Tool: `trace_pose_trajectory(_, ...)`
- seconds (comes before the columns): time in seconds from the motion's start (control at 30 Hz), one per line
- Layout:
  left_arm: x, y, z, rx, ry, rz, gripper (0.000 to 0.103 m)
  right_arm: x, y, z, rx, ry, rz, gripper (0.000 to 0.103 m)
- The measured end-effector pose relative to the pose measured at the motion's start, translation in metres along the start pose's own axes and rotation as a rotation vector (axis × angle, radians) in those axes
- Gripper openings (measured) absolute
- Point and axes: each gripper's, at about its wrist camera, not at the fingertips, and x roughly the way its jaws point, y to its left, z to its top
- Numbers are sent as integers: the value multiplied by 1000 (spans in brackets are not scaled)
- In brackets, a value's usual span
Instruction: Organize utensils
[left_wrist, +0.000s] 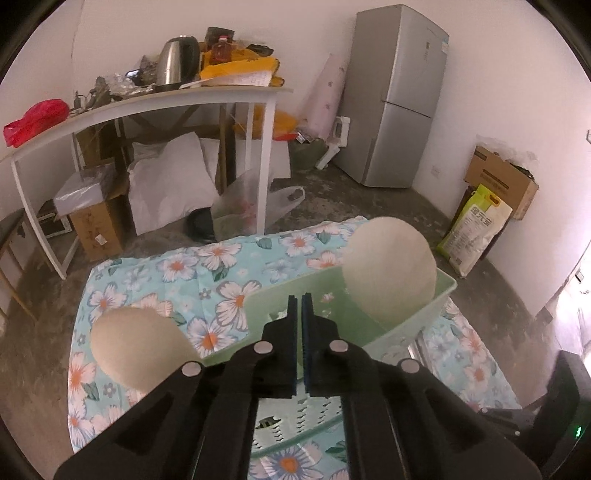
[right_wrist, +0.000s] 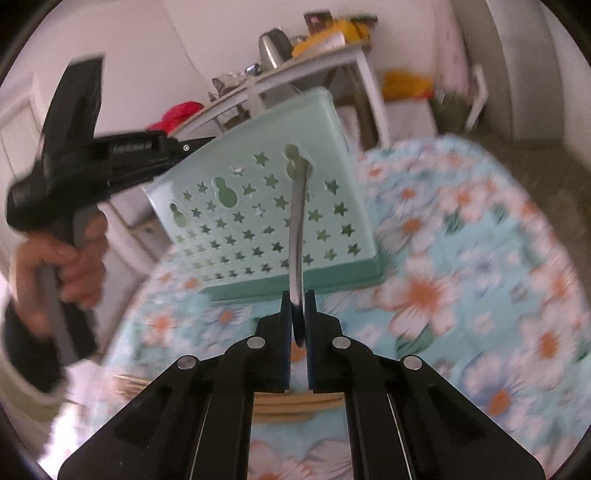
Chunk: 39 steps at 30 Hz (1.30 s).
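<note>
A mint-green plastic basket (left_wrist: 406, 321) with star cut-outs stands tilted on the floral tablecloth. My left gripper (left_wrist: 299, 299) is shut on its near rim and holds it tipped; in the right wrist view the left gripper (right_wrist: 177, 147) grips the basket (right_wrist: 258, 206) at its upper left corner. My right gripper (right_wrist: 298, 295) is shut on a metal utensil handle (right_wrist: 297, 229) that points at a hole in the basket's perforated wall. A cream round bowl (left_wrist: 389, 269) leans inside the basket. Another cream bowl (left_wrist: 136, 347) lies on the cloth to the left.
The floral tablecloth (left_wrist: 207, 280) covers a small table. A white side table (left_wrist: 159, 103) with a kettle (left_wrist: 177, 62) stands behind, a grey fridge (left_wrist: 395, 96) at the back right. Wooden chopsticks (right_wrist: 295, 402) lie below my right gripper.
</note>
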Motion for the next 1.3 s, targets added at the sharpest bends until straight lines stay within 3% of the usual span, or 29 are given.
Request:
trace_pose_trajectory(0.1,1,-1,0,17,3,-16,0,1,22,-6,-131,-28,-136,5)
trace_pose_trajectory(0.2,0,-7,-4,47,-4,-23,0,10,20,-6,-129,2,-189,6)
trace_pose_trajectory(0.23,-1,-8,-6,54,-5,-31,0,12,11,-2,-60,25,-143,6)
trace_pose_trajectory(0.3,-3,-13,-10,77,-14,-34,0,15,-23,4,190,80,82,6)
trace_pose_trajectory(0.37,-4,-14,-13,92,-21,-39,0,20,-48,5,362,116,221,7)
trace_pose_trajectory(0.4,-3,-14,-15,79,-19,-65,0,22,-54,5,392,128,215,7)
trace_pose_trajectory(0.47,-3,-14,-16,65,-22,-96,0,13,-30,9,195,89,18,8)
trace_pose_trajectory(0.53,-3,-17,-17,83,-39,-79,0,8,-11,10,84,62,-50,7)
trace_pose_trajectory(0.67,-2,-12,-17,59,-33,-142,0,16,-39,14,301,99,73,9)
trace_pose_trajectory(0.8,-2,-15,-16,100,-55,-112,0,12,-16,18,136,49,-61,8)
trace_pose_trajectory(0.9,3,-11,-16,79,-34,-175,0,22,-47,15,334,81,26,12)
trace_pose_trajectory(0.93,2,-13,-16,93,-46,-168,0,24,-38,17,293,76,-13,11)
trace_pose_trajectory(0.97,1,-14,-16,104,-54,-145,0,22,-17,18,168,53,-88,10)
trace_pose_trajectory(1.0,1,-13,-15,106,-59,-125,0,22,-10,21,128,40,-99,9)
trace_pose_trajectory(1.1,4,-6,-13,71,-39,-178,0,29,-41,28,280,52,-38,13)
trace_pose_trajectory(1.2,2,-11,-13,107,-73,-117,0,31,-12,32,146,28,-114,12)
trace_pose_trajectory(1.3,6,-2,-9,59,-44,-173,0,38,-37,34,268,44,-51,14)
